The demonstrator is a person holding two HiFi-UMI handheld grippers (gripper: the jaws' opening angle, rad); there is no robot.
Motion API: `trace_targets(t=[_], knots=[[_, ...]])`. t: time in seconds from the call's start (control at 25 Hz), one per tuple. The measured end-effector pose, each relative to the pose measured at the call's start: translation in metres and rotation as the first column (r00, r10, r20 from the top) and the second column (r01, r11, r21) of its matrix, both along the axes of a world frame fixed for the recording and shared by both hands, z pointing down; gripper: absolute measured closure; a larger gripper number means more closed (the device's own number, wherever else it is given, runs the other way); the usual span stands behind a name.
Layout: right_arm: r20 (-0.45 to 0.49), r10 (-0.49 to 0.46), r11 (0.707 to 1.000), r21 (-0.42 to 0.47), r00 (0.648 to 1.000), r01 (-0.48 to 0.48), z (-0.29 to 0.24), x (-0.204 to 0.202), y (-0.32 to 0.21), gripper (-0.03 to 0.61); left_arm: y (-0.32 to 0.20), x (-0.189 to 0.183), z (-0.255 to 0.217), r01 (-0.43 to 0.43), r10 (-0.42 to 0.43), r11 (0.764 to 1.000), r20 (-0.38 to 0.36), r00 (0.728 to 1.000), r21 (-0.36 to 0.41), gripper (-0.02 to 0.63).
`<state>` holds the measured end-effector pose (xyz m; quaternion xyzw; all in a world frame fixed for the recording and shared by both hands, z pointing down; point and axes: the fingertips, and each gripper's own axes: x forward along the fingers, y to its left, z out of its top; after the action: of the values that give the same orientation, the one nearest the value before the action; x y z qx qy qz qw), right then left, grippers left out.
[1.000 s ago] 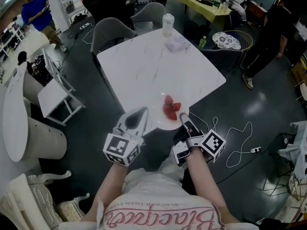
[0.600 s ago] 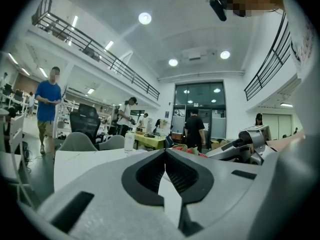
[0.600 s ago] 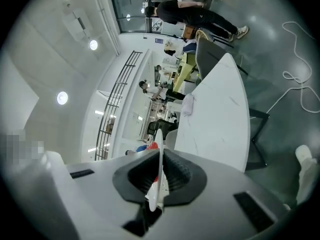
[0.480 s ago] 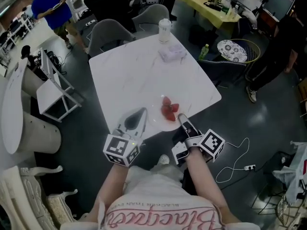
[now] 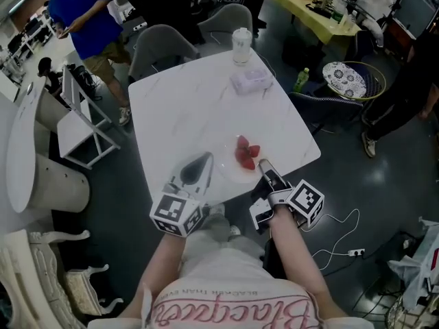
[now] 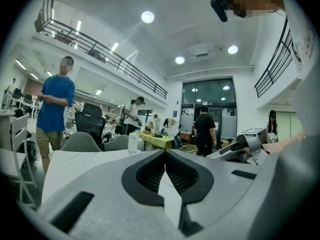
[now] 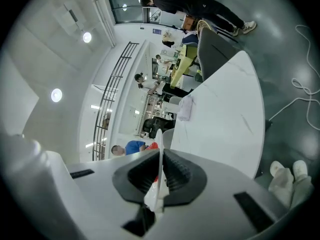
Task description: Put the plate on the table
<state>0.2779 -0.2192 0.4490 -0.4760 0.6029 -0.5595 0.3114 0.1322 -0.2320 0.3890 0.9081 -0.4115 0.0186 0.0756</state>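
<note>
Head view looking steeply down from above the person, table (image 5: pixel 199 108) filling frame center. Left gripper view skimming low and level across table. Right gripper view rolled sideways, sitting close on plate (image 7: pixel 155 199) rim. All three sharing table.

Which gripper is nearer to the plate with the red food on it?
Right. The right gripper is clamped on the rim of the plate; the left gripper, shut and empty, sits off its left side, apart.

I see round ceiling lights (image 6: pixel 147 17) shining from above in the left gripper view. In the head view the white table (image 5: pixel 199 108) looks bright against the dark floor (image 5: pixel 370 184). Both gripper views bend at the edges, with black corners.
</note>
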Motion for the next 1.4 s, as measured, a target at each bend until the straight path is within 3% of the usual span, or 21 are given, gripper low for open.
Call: trace_targets(t=[0.28, 0.96, 1.4], knots=[[-0.032, -0.007, 0.999, -0.037, 0.999, 0.006, 0.014, 0.007, -0.058, 0.566, -0.062, 0.007, 0.011, 0.014, -0.014, 1.0, -0.012, 1.0, -0.02, 0.609], [-0.142, -0.059, 0.991, -0.13, 0.988, 0.041, 0.082, 0.028, -0.223, 0.566, -0.201, 0.027, 0.075, 0.014, -0.017, 0.989, -0.013, 1.0, -0.15, 0.609], [-0.293, -0.197, 0.959, -0.255, 0.936, 0.122, 0.15, 0.031, -0.274, 0.566, -0.239, 0.027, 0.098, 0.081, -0.081, 0.977, 0.005, 0.997, -0.196, 0.609]])
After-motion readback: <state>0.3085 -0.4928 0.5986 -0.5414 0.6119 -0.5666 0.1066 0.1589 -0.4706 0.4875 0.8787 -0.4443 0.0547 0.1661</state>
